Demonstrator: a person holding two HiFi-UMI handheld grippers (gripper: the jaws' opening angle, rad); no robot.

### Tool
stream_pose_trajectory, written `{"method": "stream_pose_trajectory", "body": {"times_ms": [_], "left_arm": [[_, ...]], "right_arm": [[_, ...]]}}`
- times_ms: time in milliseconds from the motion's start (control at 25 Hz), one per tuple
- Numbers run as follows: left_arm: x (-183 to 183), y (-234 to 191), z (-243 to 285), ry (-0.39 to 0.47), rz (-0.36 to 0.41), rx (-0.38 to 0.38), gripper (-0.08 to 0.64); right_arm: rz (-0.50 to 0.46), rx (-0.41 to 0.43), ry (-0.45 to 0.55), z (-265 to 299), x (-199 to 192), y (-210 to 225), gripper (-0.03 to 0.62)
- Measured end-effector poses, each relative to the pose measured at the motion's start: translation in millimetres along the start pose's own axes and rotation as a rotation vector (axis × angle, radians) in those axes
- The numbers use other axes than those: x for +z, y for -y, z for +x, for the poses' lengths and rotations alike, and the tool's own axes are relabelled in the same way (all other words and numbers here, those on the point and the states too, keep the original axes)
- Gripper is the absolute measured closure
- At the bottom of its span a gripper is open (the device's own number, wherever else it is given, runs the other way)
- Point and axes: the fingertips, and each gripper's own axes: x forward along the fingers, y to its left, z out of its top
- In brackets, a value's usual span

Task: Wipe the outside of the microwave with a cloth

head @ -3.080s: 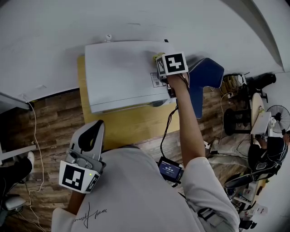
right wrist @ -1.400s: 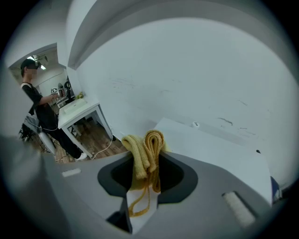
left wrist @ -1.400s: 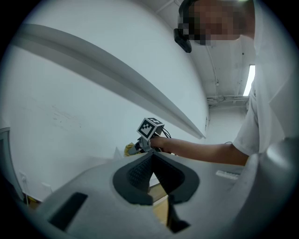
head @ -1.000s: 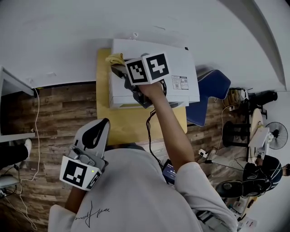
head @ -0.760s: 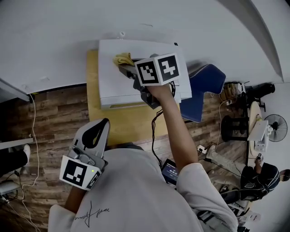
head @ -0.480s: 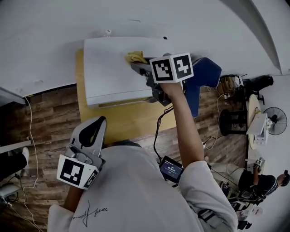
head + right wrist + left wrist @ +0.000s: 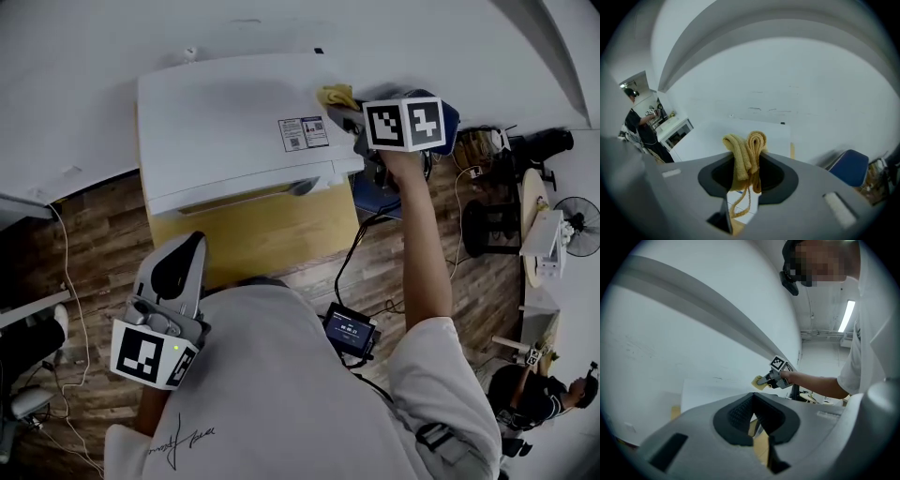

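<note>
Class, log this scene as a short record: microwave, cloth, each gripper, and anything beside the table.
Microwave: white, on a yellow table, against the wall
Cloth: yellow, folded, at the microwave top's far right corner
Right gripper: shut on cloth
Left gripper: shut, empty, low by the person's body
Beside: blue chair, right of the table

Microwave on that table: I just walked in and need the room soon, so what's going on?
A person is wiping the top of the white microwave with a yellow cloth clamped in the right gripper, at its right rear corner. The left gripper is shut, empty, and hangs near the body.
</note>
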Motion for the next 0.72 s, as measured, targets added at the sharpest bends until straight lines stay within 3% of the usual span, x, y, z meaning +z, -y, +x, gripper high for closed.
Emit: {"method": "stream_pose_trajectory", "body": {"times_ms": [320,720], "left_arm": [[-6.6,4.3,9.6,-0.025,0.009,0.011,0.566],[-11.6,-2.8,8.8,-0.025,-0.023,0.029,0.566]], "right_arm": [[-0.073,-0.195,-0.091,-3.7,-37.8,60.2,0.471],[-0.174,-0.335,-0.152,7.3,-57.2,71.3,0.472]]}}
